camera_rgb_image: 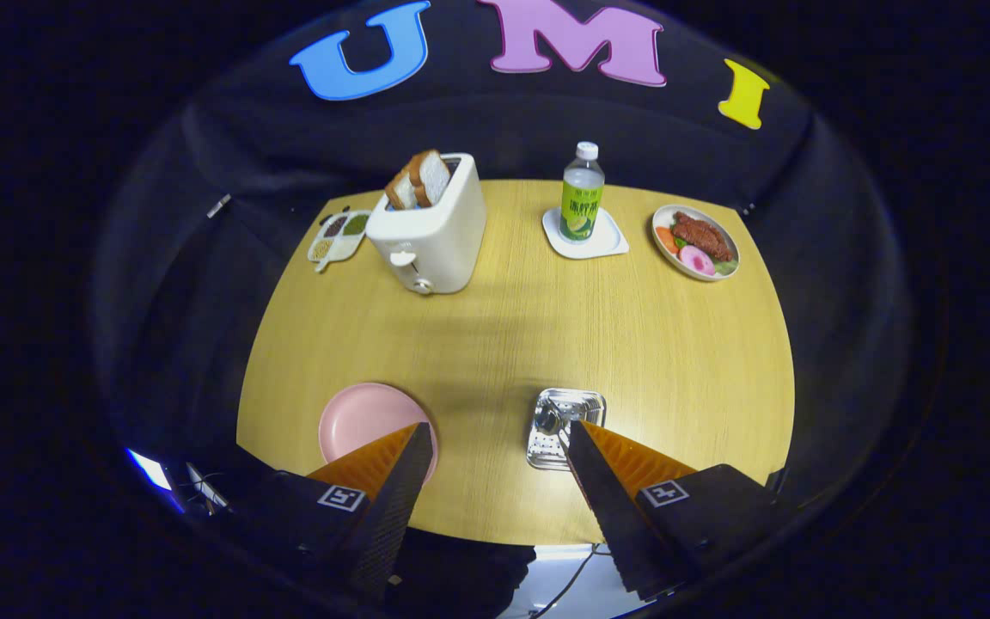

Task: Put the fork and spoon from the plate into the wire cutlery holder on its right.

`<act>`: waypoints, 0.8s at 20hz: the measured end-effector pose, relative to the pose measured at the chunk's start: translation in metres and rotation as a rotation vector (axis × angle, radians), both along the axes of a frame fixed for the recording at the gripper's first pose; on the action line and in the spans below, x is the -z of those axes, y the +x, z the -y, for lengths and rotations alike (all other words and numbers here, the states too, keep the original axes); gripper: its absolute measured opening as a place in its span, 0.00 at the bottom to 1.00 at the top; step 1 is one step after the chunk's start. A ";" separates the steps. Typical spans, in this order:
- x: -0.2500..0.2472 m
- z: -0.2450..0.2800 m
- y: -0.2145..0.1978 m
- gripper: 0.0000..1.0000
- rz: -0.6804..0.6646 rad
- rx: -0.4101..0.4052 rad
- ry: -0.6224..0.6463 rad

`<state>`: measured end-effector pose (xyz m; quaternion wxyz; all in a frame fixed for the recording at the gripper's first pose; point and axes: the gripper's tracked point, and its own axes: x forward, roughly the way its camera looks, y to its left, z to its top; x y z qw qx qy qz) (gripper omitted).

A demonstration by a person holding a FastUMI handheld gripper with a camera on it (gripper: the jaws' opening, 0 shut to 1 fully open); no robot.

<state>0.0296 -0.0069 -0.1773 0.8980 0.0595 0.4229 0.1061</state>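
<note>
hovering spread gripper [495,434] above pink plate [357,417] and cutlery holder [565,421].

The gripper [497,430] hangs above the table's [632,361] near edge, looking down along its two fingers. The fingers [400,481] are spread wide apart with nothing between them, one tip at each side, both clear of the table.

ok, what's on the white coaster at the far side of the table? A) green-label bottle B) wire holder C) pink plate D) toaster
A: the green-label bottle stands upright on the white coaster, between the toaster and the plate of food, far beyond the open jaws of the gripper.
</note>
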 end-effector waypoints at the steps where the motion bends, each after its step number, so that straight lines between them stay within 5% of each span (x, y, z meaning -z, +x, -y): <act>1: -0.008 -0.004 0.004 0.99 0.073 0.014 0.000; 8: -0.066 -0.026 -0.008 0.99 0.415 0.066 0.005; 16: -0.066 -0.038 -0.021 0.99 0.444 0.054 0.033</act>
